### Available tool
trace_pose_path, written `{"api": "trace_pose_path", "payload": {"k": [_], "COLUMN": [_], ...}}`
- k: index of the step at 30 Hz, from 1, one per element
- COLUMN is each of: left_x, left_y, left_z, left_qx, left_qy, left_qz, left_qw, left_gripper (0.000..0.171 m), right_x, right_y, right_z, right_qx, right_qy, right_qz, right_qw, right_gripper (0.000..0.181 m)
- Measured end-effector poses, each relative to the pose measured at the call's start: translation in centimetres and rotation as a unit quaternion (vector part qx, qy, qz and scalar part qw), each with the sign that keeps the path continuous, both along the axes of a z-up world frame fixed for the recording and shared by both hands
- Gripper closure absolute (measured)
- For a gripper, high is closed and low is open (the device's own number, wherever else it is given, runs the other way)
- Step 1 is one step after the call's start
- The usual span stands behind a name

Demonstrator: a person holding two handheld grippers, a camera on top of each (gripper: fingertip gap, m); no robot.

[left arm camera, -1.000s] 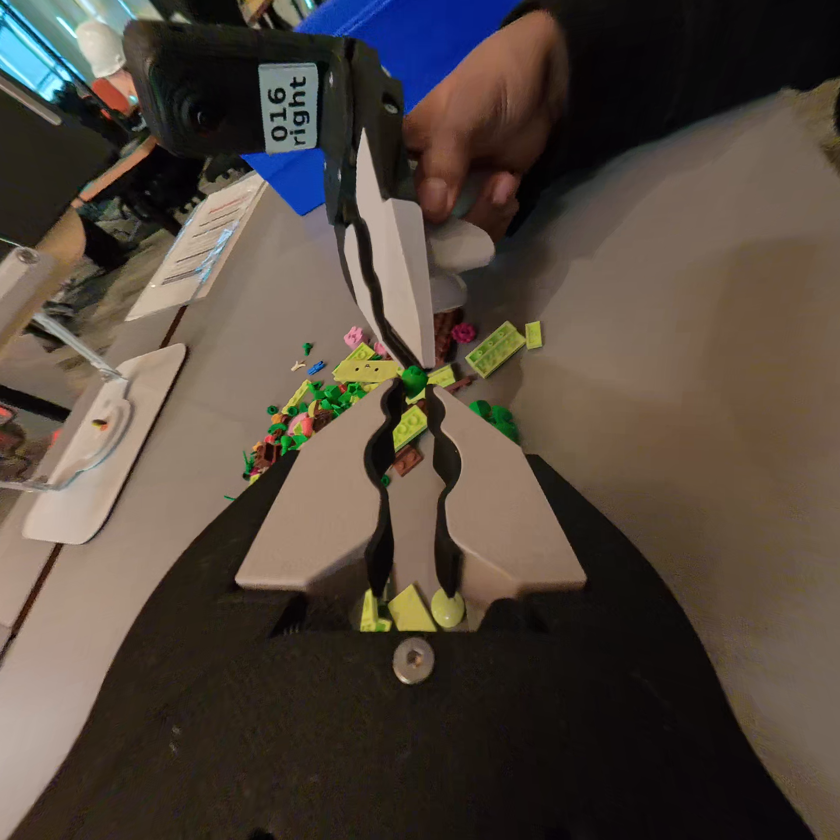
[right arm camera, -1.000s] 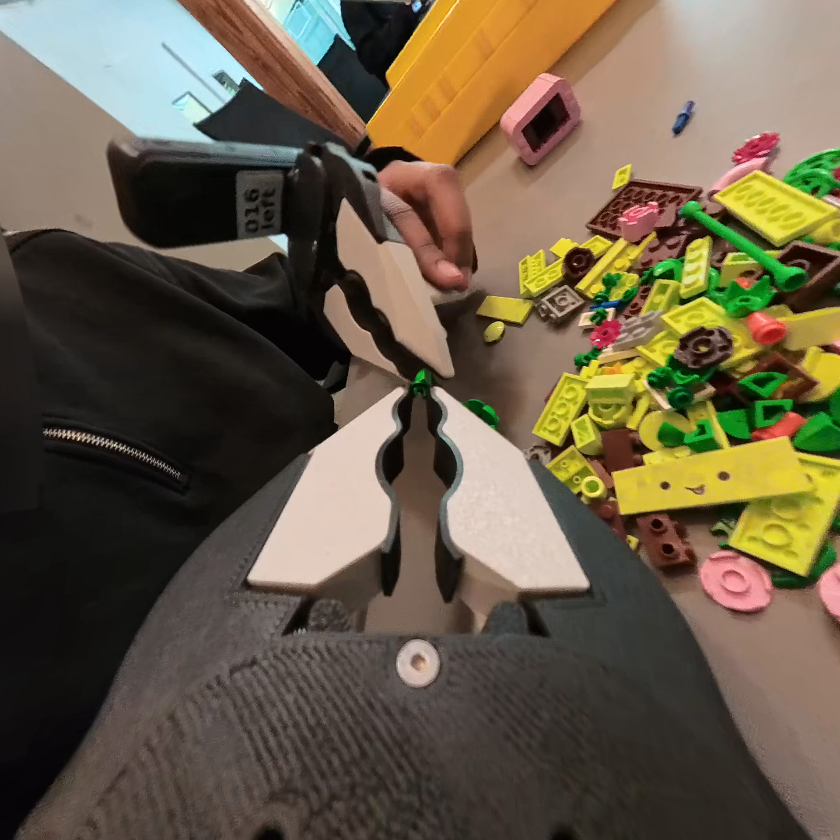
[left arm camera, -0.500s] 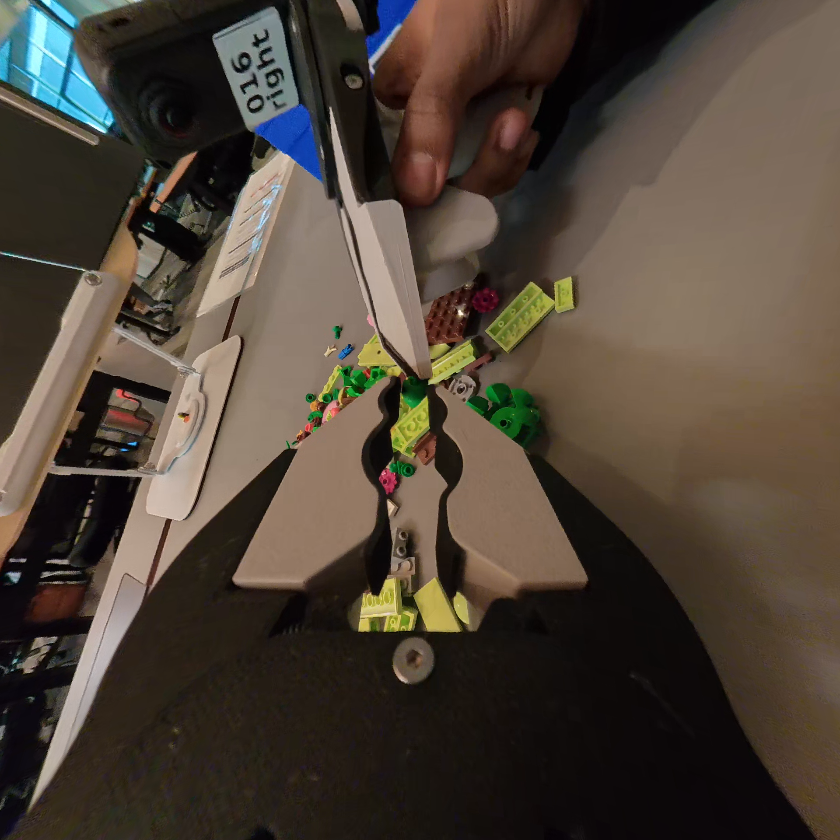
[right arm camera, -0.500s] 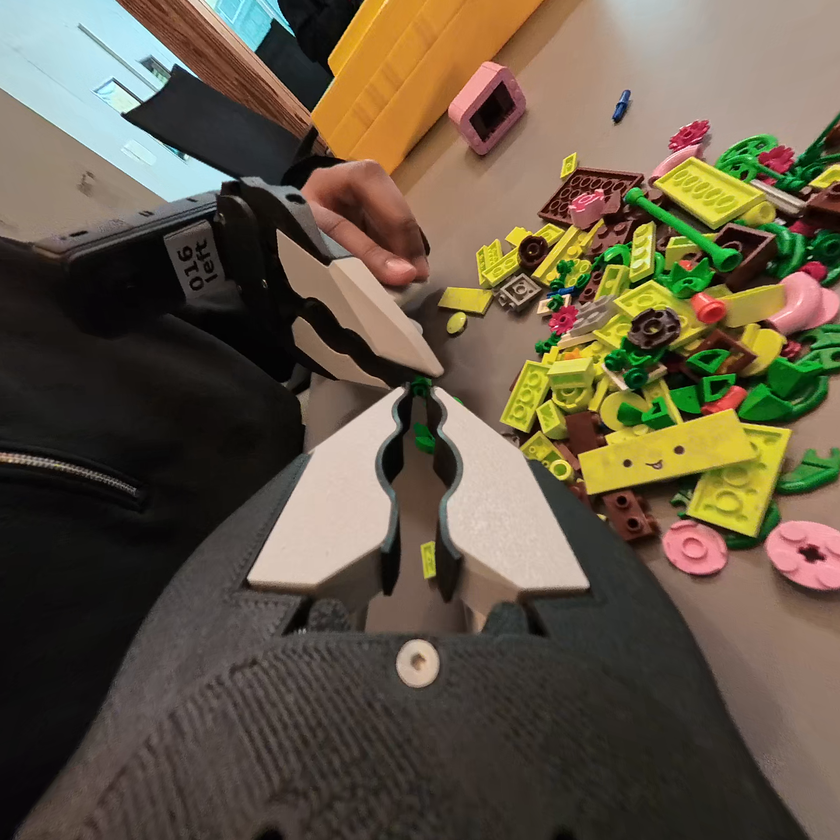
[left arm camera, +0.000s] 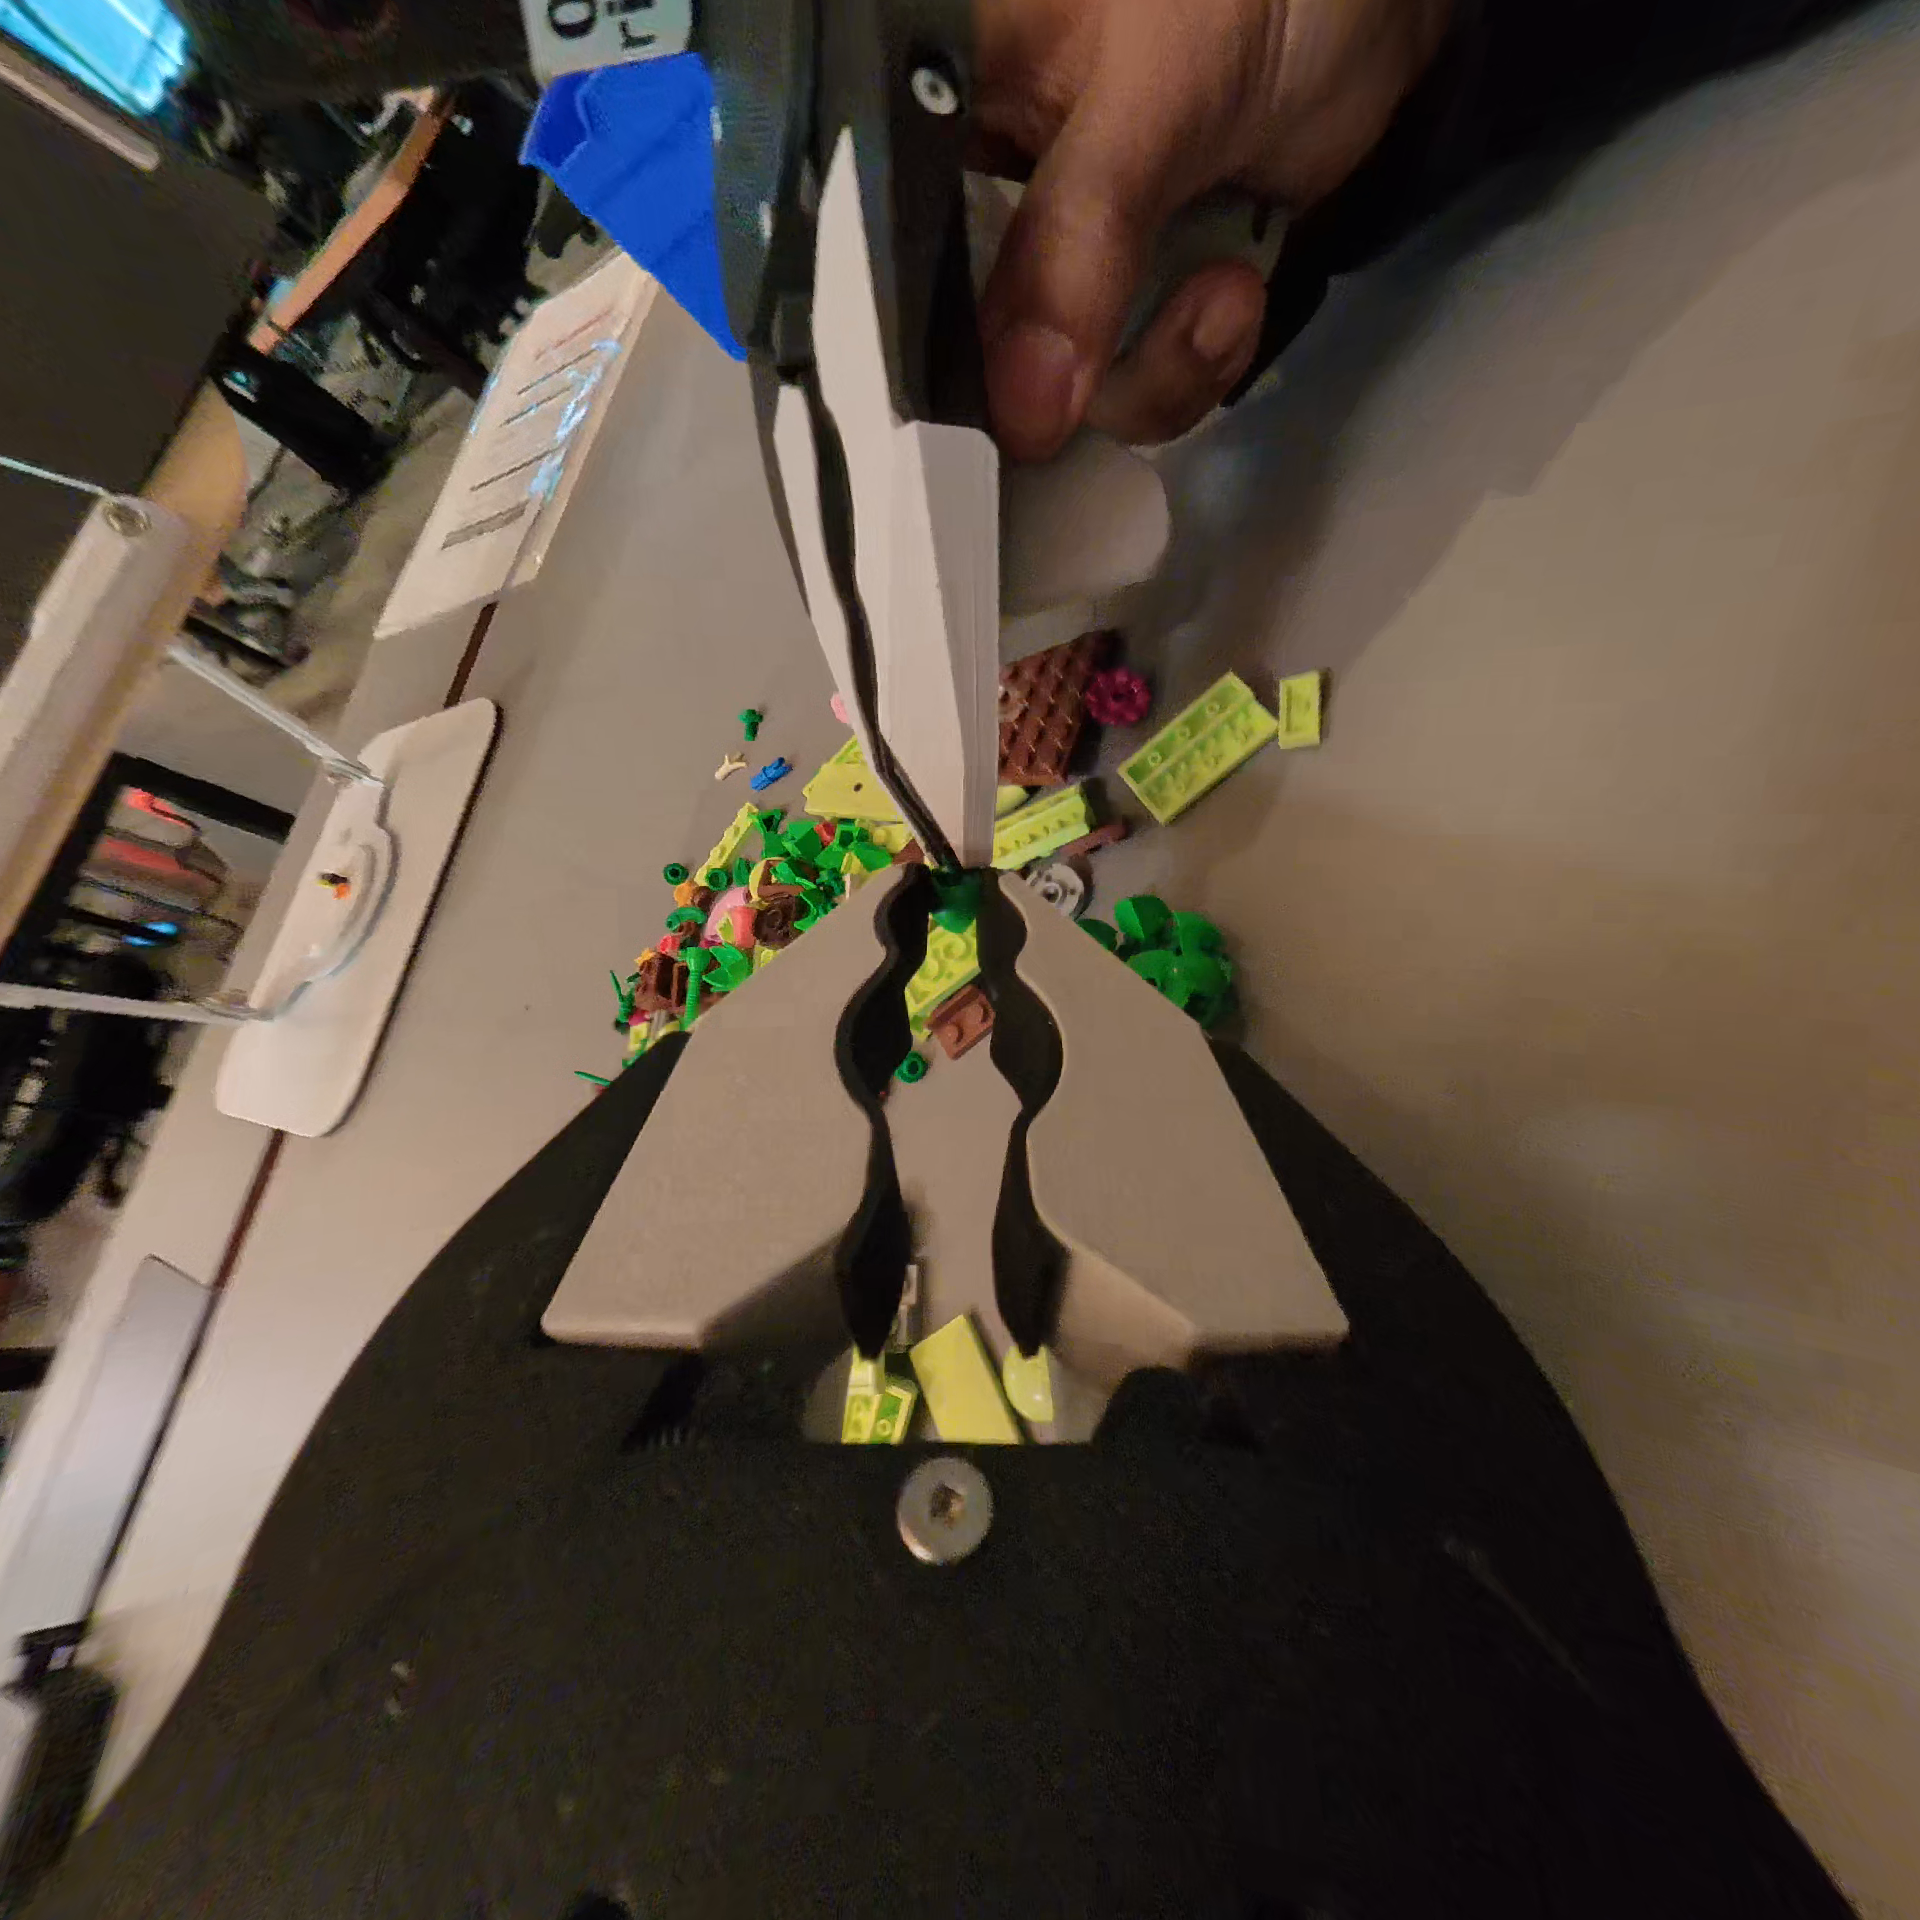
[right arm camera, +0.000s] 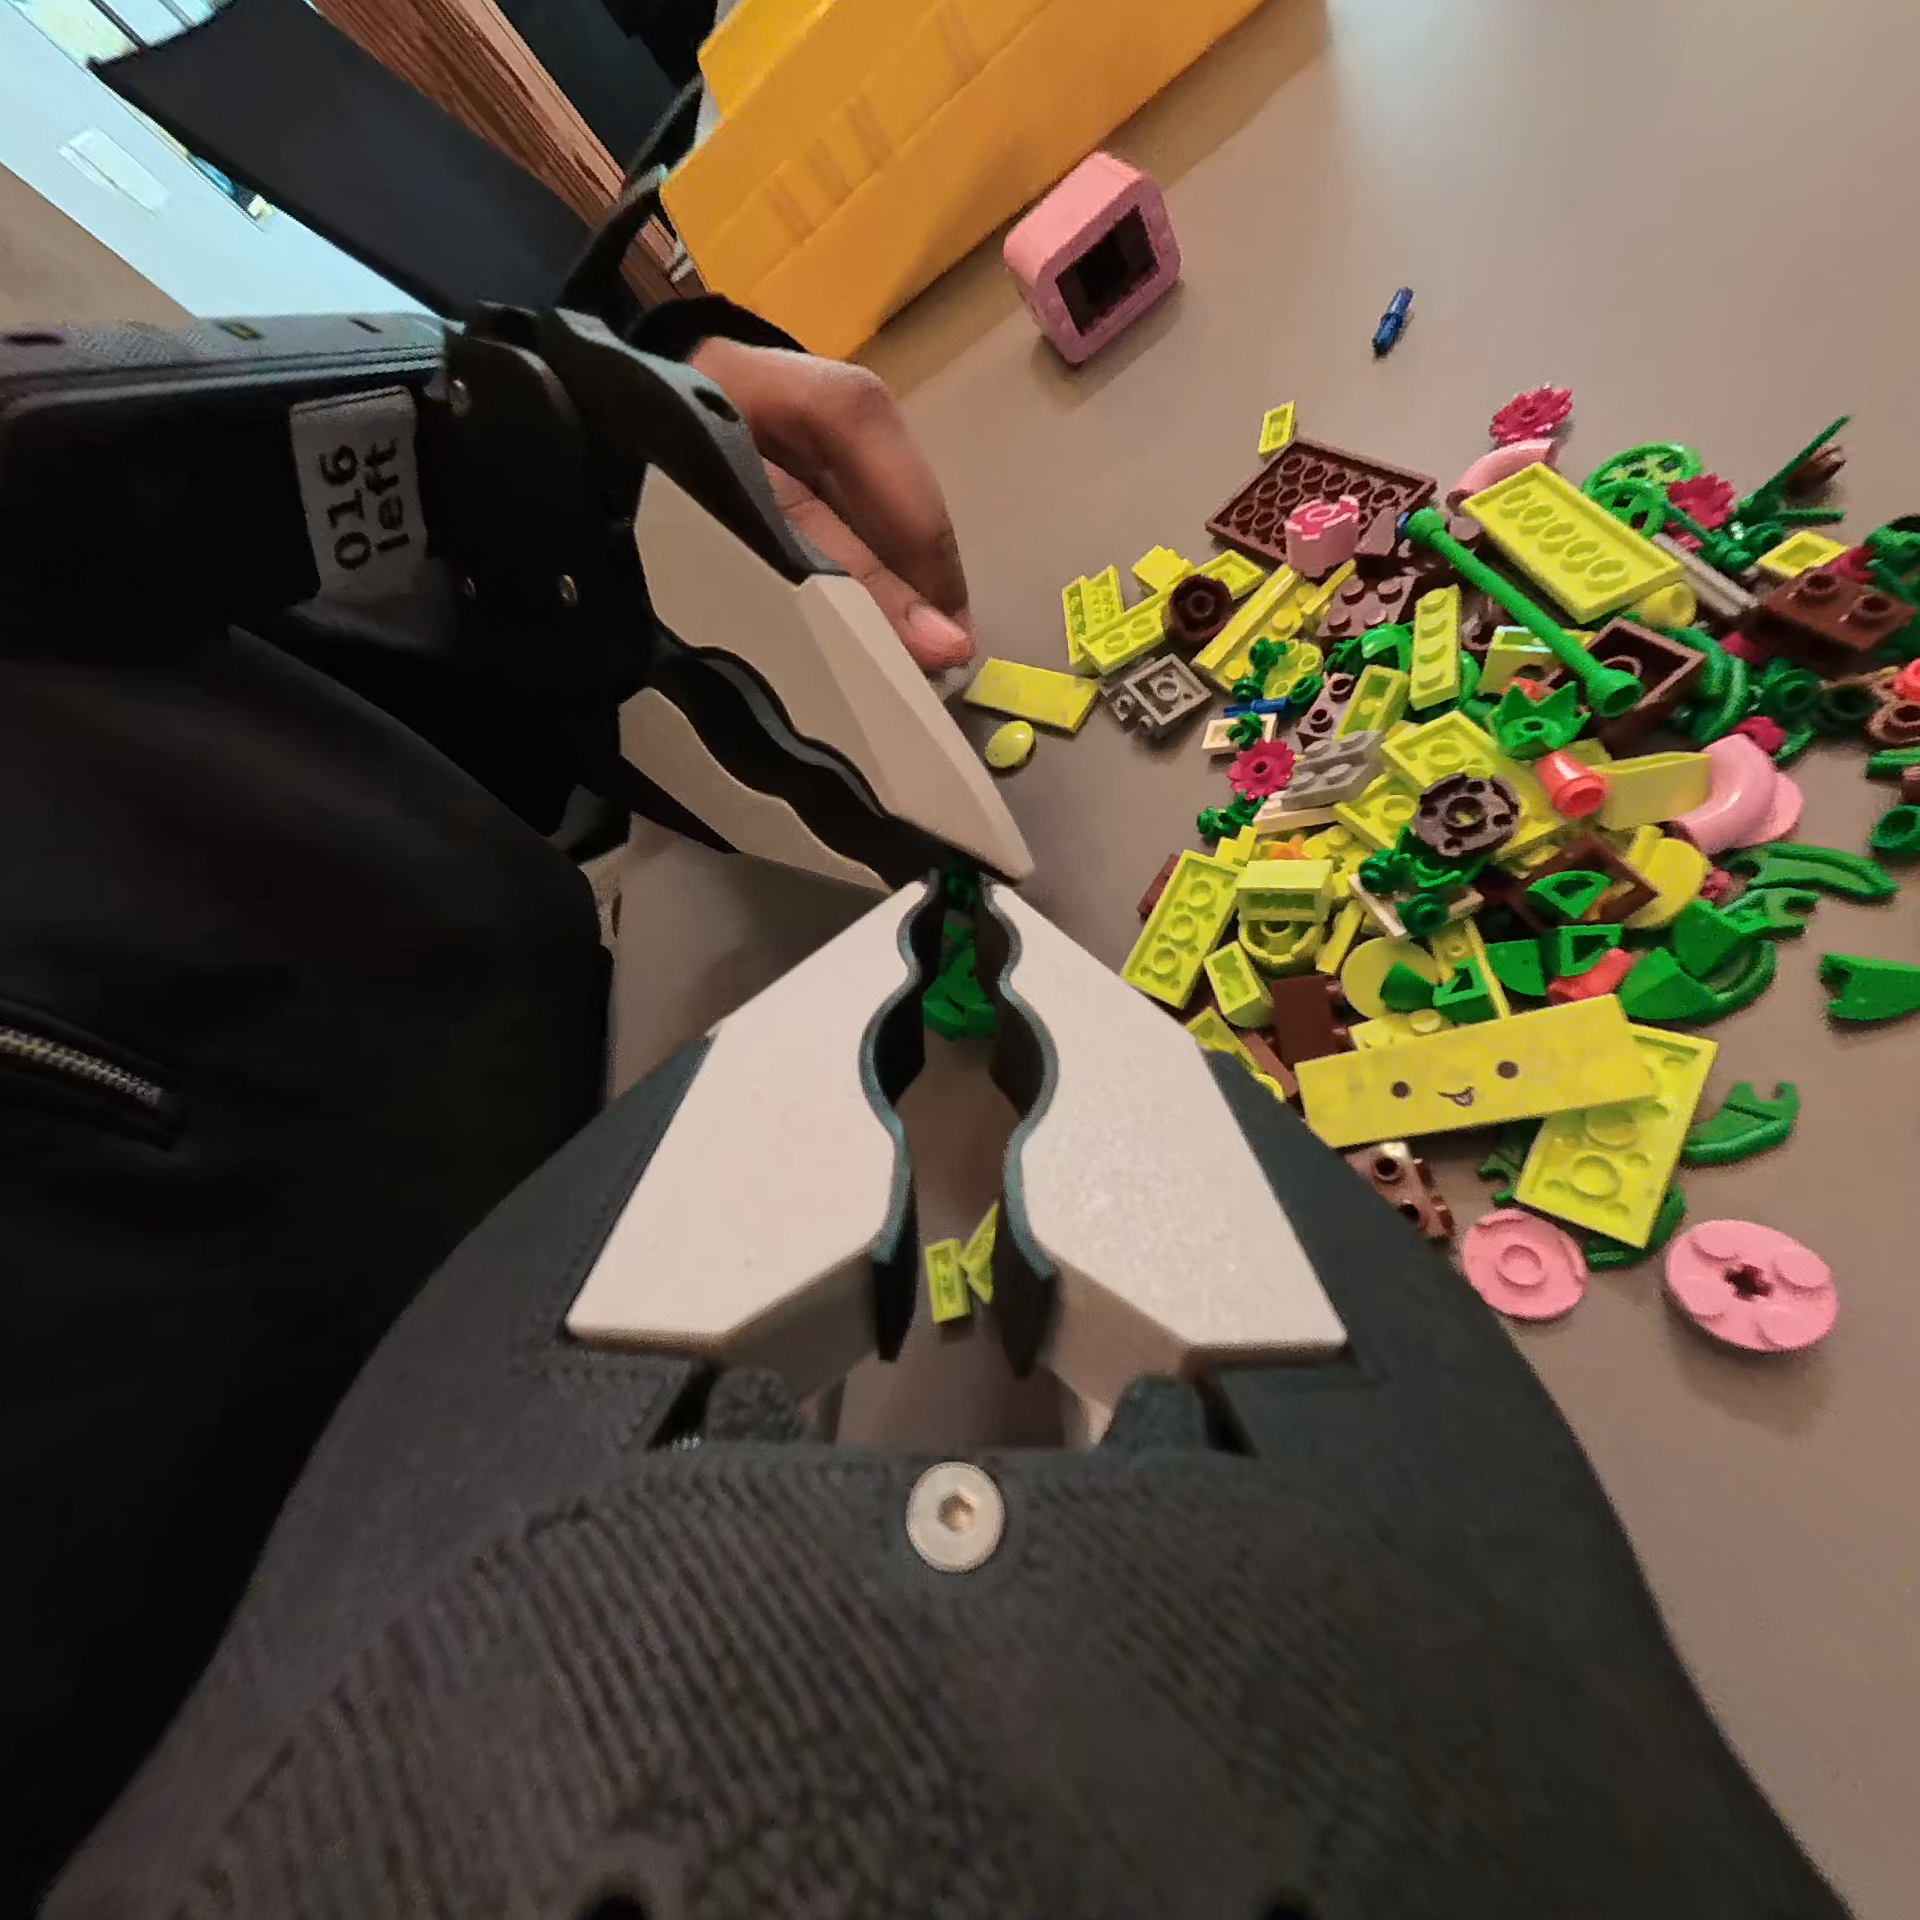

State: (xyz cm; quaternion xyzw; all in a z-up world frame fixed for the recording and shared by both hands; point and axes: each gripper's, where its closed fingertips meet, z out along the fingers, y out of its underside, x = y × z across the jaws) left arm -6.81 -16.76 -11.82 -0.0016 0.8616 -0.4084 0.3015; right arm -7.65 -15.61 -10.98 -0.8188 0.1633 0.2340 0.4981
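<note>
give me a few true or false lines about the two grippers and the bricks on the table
1. Both grippers pinch one small green piece. True.
2. The left gripper is wide open. False: it is shut on that piece.
3. The right gripper meets the left tip to tip. True.
4. The pink square frame lies in the brick pile. False: it sits apart, near the yellow bin.
5. The face-printed tile is pink. False: lime.

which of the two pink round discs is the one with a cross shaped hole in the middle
The pink disc farther right, at the pile's near edge in the right wrist view. It has a cross-shaped hole at its centre; the other pink disc beside it has a plain round centre and looks smaller.
</note>
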Motion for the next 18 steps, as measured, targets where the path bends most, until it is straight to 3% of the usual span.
{"api": "trace_pose_path", "payload": {"k": [7,9,10,12,18], "left_x": [0.0,1.9,2.4,2.0,3.3], "left_y": [0.0,2.2,2.8,1.9,3.3], "left_z": [0.3,-1.1,-1.4,0.0,0.0], "left_qx": [-0.026,0.042,0.044,-0.04,-0.027], "left_qy": [0.044,0.004,0.005,0.071,0.05], "left_qz": [0.006,0.053,0.057,0.04,0.072], "left_qw": [0.999,0.998,0.997,0.996,0.996], "left_gripper": [0.165,0.165,0.165,0.166,0.165], "right_x": [0.2,1.1,2.1,3.8,6.1], "right_y": [-0.2,-0.9,-1.7,-3.3,-3.3], "right_z": [0.7,1.7,2.8,3.8,0.6], "right_qx": [0.011,0.033,0.055,0.069,-0.006], "right_qy": [-0.011,-0.011,-0.014,-0.029,-0.135], "right_qz": [-0.005,-0.022,-0.042,-0.071,-0.105], "right_qw": [1.0,0.999,0.998,0.995,0.985], "right_gripper": [0.18,0.181,0.181,0.181,0.181]}}
